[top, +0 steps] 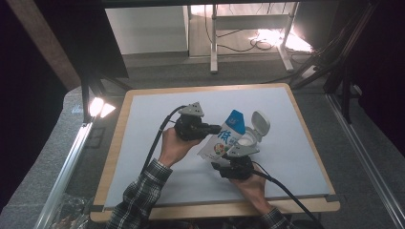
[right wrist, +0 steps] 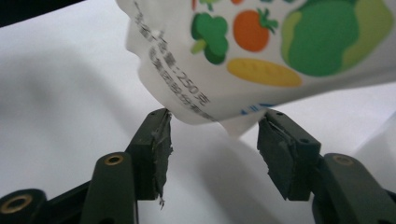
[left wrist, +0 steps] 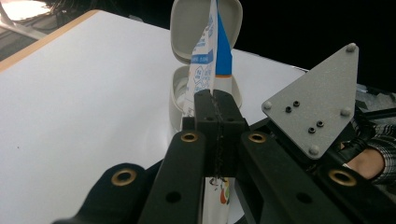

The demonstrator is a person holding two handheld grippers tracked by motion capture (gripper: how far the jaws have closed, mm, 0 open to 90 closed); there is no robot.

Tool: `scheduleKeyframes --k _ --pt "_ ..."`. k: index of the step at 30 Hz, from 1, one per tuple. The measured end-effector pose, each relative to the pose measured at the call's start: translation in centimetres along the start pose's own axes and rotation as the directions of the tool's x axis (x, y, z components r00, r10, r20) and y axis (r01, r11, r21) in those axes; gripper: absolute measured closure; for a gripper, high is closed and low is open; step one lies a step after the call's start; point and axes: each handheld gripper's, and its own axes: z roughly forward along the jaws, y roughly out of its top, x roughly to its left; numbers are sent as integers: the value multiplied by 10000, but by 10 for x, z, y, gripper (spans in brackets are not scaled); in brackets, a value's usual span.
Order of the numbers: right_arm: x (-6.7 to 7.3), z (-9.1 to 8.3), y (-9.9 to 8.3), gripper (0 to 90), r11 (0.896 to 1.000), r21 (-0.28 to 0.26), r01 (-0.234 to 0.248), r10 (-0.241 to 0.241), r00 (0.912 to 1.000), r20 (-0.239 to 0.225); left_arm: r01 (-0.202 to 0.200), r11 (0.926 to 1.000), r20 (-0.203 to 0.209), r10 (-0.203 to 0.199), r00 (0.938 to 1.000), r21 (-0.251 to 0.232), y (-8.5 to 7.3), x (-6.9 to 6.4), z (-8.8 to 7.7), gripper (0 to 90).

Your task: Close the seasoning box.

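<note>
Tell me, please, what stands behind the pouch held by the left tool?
Behind the pouch stands a white hinged container with its lid raised. The pouch covers much of its opening, so its contents cannot be seen.

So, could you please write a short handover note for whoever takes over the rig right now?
Left tool: shut on the side edge of the pouch, holding it above the table.
Right tool: open, jaws either side of the pouch's bottom corner, not pressing it.
White box: lid flipped open, just behind the pouch.
Done: pouch lifted, box opened.
Left: probably get the pouch, or its contents, into the box; the right tool has no grip yet.
</note>
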Motion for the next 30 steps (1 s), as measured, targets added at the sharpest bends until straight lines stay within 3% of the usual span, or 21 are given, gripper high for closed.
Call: scheduleKeyframes --k 14,30 --pt "-1 0 -1 430 9997 260 47 -46 10000 -49 65 9997 41 -64 10000 -230 -11 4 -4 900" --pt "1 -9 -4 430 9990 449 77 -55 9987 -497 -14 9994 -53 12 10000 -351 -15 5 -6 900"
